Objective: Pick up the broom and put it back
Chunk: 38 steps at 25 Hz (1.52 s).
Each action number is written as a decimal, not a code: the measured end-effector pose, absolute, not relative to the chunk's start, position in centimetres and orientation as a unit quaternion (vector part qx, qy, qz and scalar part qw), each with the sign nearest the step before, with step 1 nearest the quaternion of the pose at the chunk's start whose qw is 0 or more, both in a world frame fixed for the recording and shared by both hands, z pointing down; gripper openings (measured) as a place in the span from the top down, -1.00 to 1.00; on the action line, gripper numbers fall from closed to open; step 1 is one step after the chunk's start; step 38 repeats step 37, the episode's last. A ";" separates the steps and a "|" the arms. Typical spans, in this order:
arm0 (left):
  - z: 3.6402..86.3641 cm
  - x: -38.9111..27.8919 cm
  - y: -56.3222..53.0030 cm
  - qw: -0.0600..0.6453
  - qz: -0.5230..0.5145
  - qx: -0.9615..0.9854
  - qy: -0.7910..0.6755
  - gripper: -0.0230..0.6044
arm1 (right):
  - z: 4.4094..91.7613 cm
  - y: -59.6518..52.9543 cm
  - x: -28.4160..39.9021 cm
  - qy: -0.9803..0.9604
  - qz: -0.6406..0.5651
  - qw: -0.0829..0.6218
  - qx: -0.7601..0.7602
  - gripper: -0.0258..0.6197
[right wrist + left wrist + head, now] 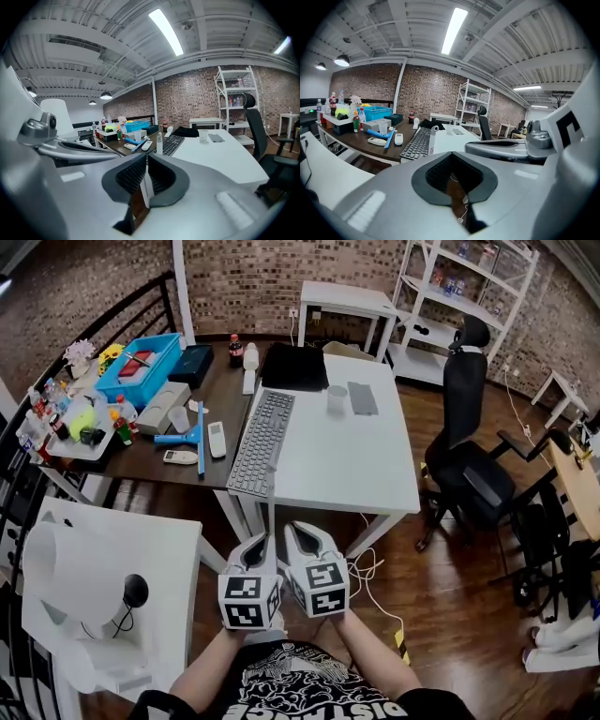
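The broom (pixel 272 512) stands nearly upright just ahead, its white handle rising past the tabletop (pixel 347 460) edge and running down between the left gripper (pixel 255 542) and the right gripper (pixel 298 532). Both grippers are closed on nothing, and each looks about equally near the handle.

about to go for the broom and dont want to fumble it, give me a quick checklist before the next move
1. Broom found: ok. The broom leans its handle on the white table, beside the keyboard.
2. Left tongs free: ok. Shut, nothing between them.
3. Right tongs free: cannot tell. Shut, but a white strip shows through their gap.
4. Tongs opened for the grasp: not ok. Both are shut.
5. Path to the handle: ok. It stands just ahead of both tongs, with nothing in between.
6. Broom head and put-back spot: cannot tell. Neither is in view.
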<state>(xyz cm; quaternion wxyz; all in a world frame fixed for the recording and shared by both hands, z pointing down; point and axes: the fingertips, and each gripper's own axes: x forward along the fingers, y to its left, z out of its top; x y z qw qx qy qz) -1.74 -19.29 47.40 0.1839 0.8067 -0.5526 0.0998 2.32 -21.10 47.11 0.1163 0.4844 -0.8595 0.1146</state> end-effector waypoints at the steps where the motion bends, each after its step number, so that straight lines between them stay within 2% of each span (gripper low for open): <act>1: 47.2 -1.6 -19.0 0.182 0.098 0.807 -0.554 0.92 | 47.0 -20.6 2.5 -0.861 0.114 0.115 0.483 0.91; 17: 44.6 1.4 -12.1 0.151 0.091 0.818 -0.548 0.92 | 44.9 -12.7 5.2 -0.866 0.105 0.100 0.479 0.92; 38: 42.9 0.3 -6.8 0.119 0.097 0.820 -0.552 0.91 | 43.3 -7.6 4.1 -0.873 0.084 0.083 0.473 0.92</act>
